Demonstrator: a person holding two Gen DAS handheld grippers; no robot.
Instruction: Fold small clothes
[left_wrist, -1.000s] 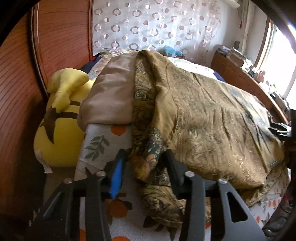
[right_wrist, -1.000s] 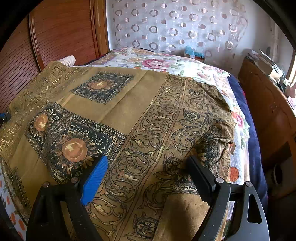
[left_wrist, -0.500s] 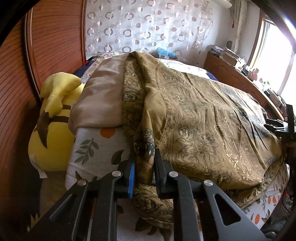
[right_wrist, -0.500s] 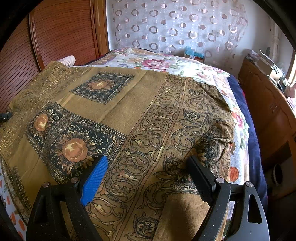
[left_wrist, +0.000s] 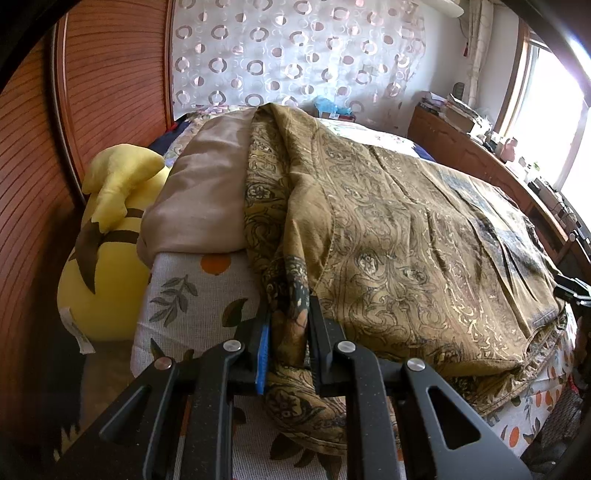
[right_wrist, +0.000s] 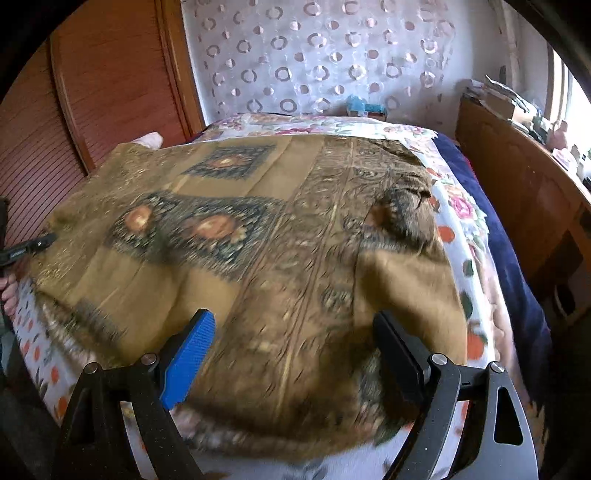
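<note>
A brown-gold patterned cloth (left_wrist: 406, 236) with dark flower panels lies spread over the bed. In the left wrist view my left gripper (left_wrist: 288, 314) is shut on a bunched corner of that cloth at the near left edge of the bed. The right wrist view shows the same cloth (right_wrist: 258, 240) from the other side, blurred by motion. My right gripper (right_wrist: 295, 325) stands wide open just above the cloth's near edge, with nothing pinched between its fingers. The left gripper's tip (right_wrist: 33, 245) peeks in at the far left there.
A beige pillow (left_wrist: 207, 199) and a yellow plush toy (left_wrist: 107, 236) sit at the bed's left, by a wooden headboard (left_wrist: 110, 74). The bedsheet (left_wrist: 192, 291) has orange fruit and leaf prints. A wooden sideboard (right_wrist: 517, 192) with clutter runs along the right, under a window.
My left gripper closed on the cloth's corner and has held it since. My right gripper, still open, drew back toward the near edge of the cloth, which now looks blurred.
</note>
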